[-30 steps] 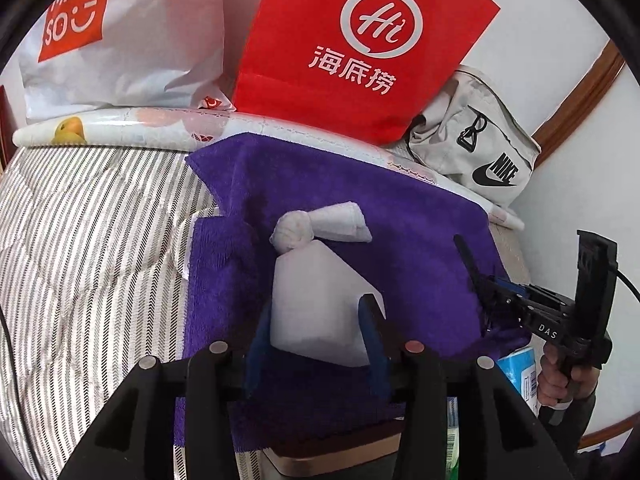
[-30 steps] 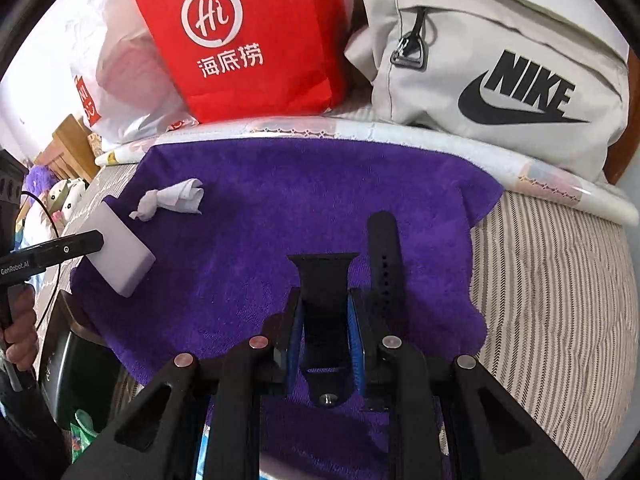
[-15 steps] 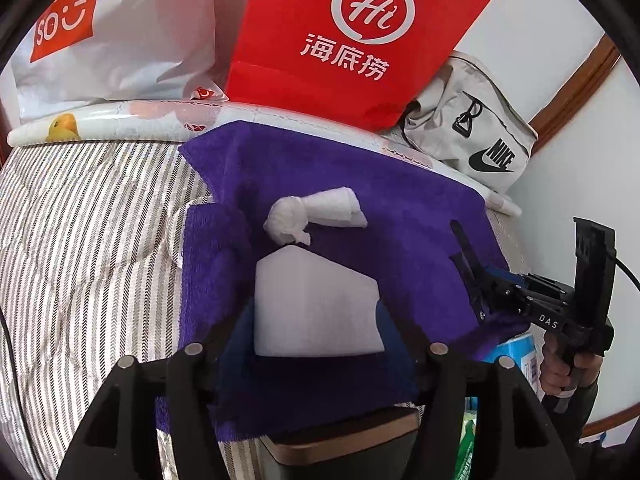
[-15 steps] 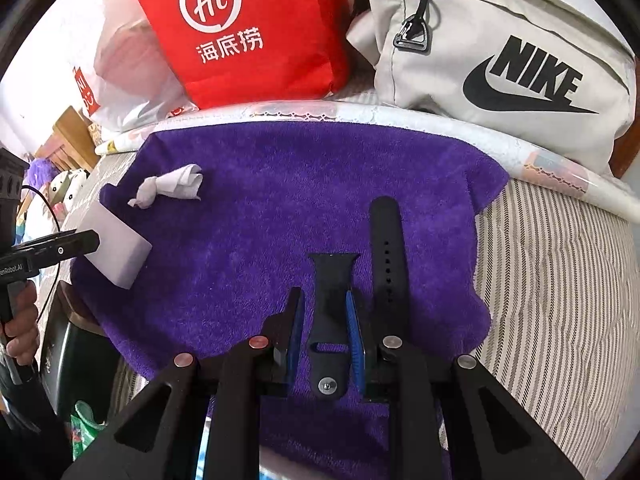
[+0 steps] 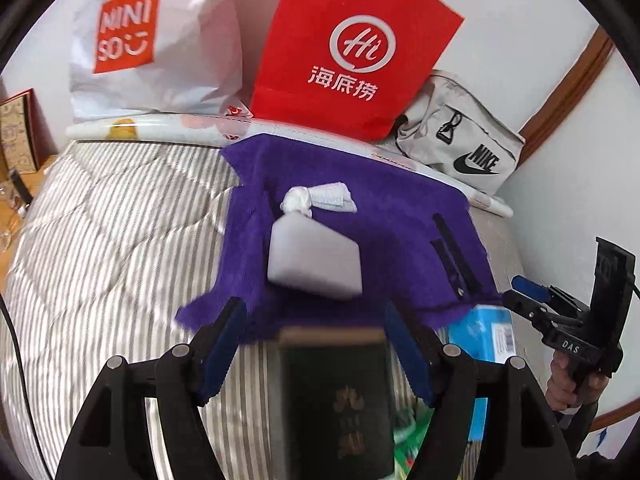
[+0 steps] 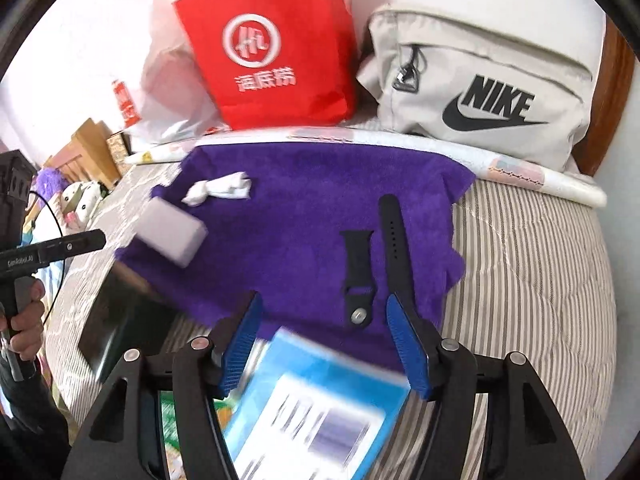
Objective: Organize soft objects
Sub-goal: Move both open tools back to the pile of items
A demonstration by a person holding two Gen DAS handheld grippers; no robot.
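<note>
Left wrist view: the left gripper (image 5: pixel 310 334) has just been opening; its blue pads stand apart with nothing between them. A blurred dark box (image 5: pixel 338 396) at bottom centre hides the near edge of the purple towel (image 5: pixel 384 208). The white sponge block (image 5: pixel 314 258) lies mid-frame on the towel, clear of the pads, just below the knotted white cloth (image 5: pixel 318 200). Striped bedding (image 5: pixel 108 240) lies open at left.

Right wrist view: the right gripper (image 6: pixel 322 338) has also just been opening, and its pads grip nothing. The two black watch straps (image 6: pixel 376 256) lie side by side on the towel just above it. A blurred blue packet (image 6: pixel 316 404) covers the lower centre.
</note>
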